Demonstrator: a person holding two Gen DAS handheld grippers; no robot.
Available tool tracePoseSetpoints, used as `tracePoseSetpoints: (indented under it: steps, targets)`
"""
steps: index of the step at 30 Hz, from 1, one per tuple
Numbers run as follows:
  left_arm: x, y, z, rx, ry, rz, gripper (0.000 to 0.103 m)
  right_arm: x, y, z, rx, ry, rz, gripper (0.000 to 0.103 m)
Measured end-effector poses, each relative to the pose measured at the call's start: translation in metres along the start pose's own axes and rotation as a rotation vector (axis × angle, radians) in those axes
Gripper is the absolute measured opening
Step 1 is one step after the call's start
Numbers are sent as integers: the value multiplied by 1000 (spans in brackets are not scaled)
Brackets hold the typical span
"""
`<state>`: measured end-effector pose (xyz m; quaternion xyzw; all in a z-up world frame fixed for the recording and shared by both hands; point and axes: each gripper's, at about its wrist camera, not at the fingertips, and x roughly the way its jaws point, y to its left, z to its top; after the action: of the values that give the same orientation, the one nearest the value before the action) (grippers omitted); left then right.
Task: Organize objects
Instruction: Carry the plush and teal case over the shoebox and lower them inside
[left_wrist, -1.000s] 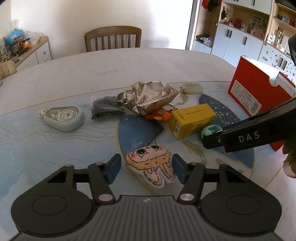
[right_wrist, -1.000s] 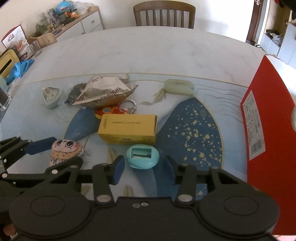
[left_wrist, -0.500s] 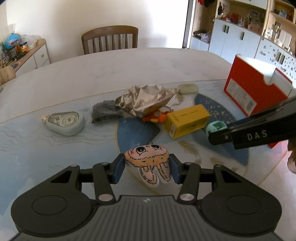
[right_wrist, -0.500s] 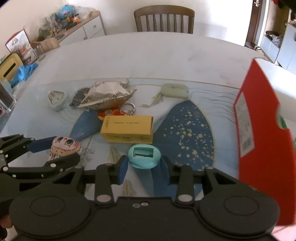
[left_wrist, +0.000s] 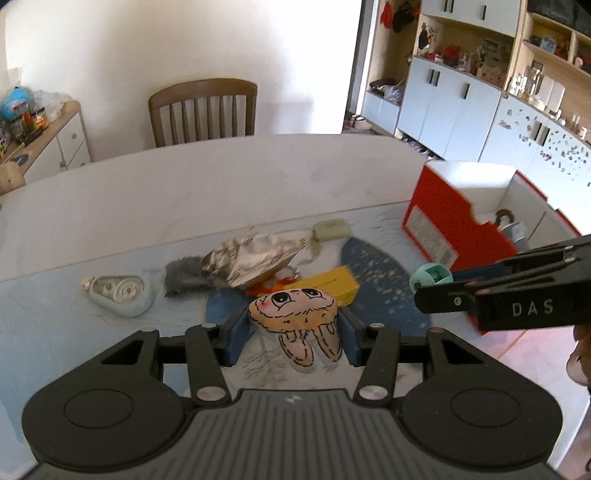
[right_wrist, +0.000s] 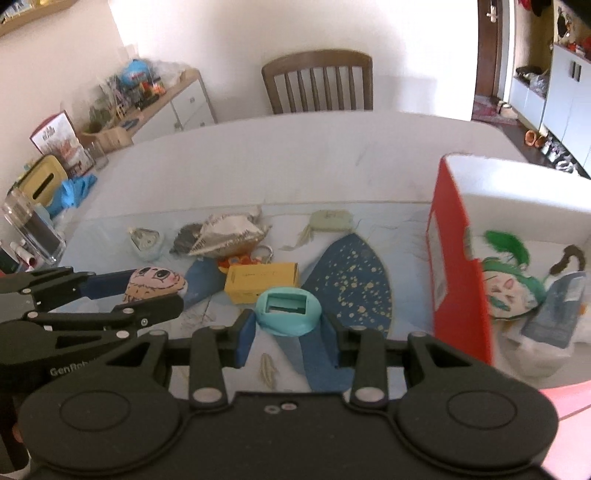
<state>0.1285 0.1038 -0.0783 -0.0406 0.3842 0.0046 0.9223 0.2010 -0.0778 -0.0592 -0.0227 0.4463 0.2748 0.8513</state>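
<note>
Left tongs (left_wrist: 293, 334): pinching flat plush face toy (left_wrist: 295, 310) between blue pads, toy clear of table (left_wrist: 221, 184). Same toy visible from right wrist view at far left (right_wrist: 153, 282), clamped in black fingers.
Right tongs (right_wrist: 288, 330): pinching teal oval case (right_wrist: 286, 308), slot side up, also clear of table. Seen from left wrist view as teal piece (left_wrist: 430, 277) at tip of black arm marked "DAS".
Red box (right_wrist: 458, 266): standing open at right table edge, white inside; contents include green-and-white mask-like item (right_wrist: 506, 284) and bluish packet (right_wrist: 557, 310).
On patterned blue mat (right_wrist: 351, 288), loosely clustered: yellow carton (right_wrist: 260, 282); crumpled foil snack bag (right_wrist: 225, 234); orange toy with key ring (right_wrist: 240, 260) partly under bag, just behind carton; dark fuzzy pad (left_wrist: 186, 277) touching bag; pale tape-dispenser-like shell (left_wrist: 118, 295) apart to the left; pale green pouch with tassel (right_wrist: 330, 221) behind, apart.
Wooden chair (left_wrist: 203, 110) at far side of table.
</note>
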Motion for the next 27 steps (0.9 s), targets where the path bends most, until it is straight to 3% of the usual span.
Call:
tracePoseSetpoints:
  steps: [12,27]
  targets:
    - [-30,-46,27,28,-49,-39,51,-58,-28,2,39,-108,-10,37]
    - [-16,-134,48,88,-54,-94,51,-102,-100,-11,80,-163,-35,37]
